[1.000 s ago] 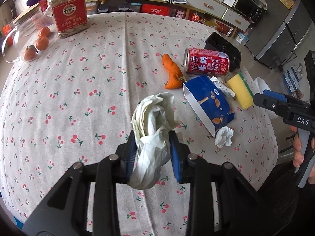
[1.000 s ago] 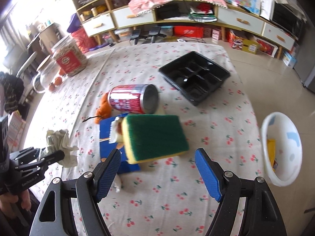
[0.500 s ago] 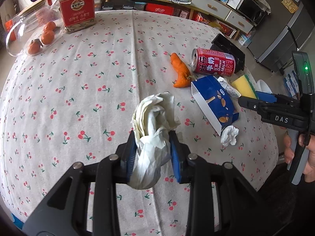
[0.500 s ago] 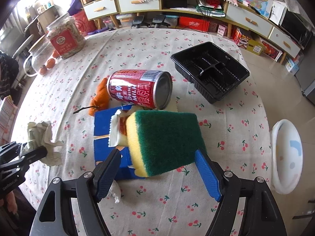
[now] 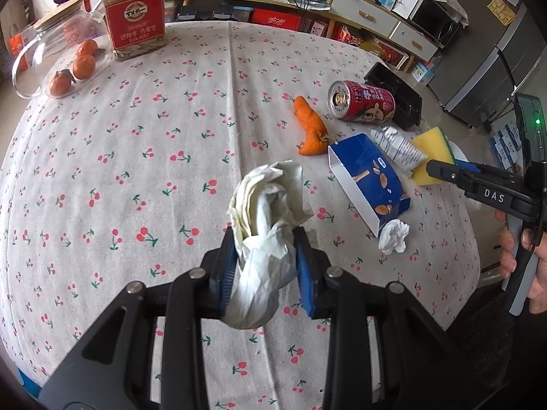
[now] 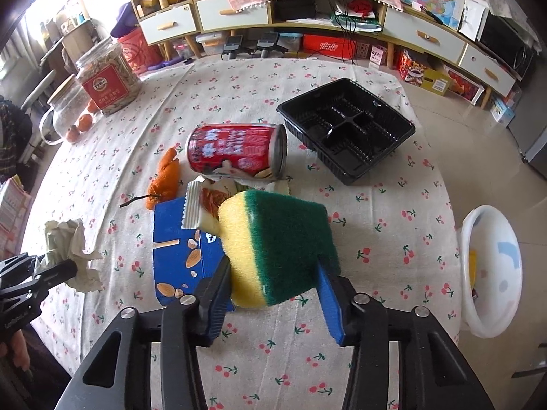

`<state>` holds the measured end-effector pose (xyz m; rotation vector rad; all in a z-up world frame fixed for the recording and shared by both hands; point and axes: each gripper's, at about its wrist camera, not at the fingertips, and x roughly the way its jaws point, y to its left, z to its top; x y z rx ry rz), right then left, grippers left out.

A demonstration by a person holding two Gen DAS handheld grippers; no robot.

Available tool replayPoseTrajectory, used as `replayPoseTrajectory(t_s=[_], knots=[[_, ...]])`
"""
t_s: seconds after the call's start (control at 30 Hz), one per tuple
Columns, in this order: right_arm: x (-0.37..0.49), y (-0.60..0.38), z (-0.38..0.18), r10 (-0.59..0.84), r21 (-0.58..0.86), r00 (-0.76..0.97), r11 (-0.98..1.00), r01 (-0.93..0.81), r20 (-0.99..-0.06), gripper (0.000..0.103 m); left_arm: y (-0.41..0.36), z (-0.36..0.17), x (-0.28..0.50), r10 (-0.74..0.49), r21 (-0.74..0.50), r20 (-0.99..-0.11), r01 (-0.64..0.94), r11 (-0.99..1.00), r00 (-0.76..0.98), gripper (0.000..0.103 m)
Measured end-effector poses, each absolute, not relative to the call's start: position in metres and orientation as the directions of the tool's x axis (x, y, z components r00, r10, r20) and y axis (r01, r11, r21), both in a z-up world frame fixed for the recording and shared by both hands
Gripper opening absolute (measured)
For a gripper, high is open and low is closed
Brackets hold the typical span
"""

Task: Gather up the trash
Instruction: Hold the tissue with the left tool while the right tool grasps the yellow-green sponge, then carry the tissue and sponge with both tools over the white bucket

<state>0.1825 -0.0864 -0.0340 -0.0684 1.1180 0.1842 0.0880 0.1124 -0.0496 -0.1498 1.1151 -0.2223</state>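
Right wrist view, bottom centre: the right gripper (image 6: 273,294) jaws are closing on the sponge (image 6: 283,246) — its near edge between the pads, most of it overhanging, so it could twist out. Left gripper (image 5: 266,270) jaws pinch crumpled paper (image 5: 270,218) above the table (image 5: 136,177); farther off lies the red can (image 6: 236,152).

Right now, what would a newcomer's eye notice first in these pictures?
The crumpled paper wad clamped in the left gripper near the table's front edge. Then the yellow-green sponge, with the right gripper jaws closing on it, beside the red can lying on its side.
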Motion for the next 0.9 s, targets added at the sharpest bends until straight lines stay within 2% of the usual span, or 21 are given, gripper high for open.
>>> replayPoseTrajectory(t_s=[0.2,0.9], knots=[[0.179,-0.101,-0.024,0.124,0.057,0.45,0.986,-0.159,-0.884,0.035,0.11,-0.048,0.088,-0.254,-0.231,-0.867,0.105,0.967,0.428,0.034],[0.156,-0.161,0.009,0.201,0.192,0.524,0.979,-0.072,-0.827,0.033,0.089,-0.037,0.092,-0.281,-0.245,-0.85,0.137,0.96,0.447,0.034]])
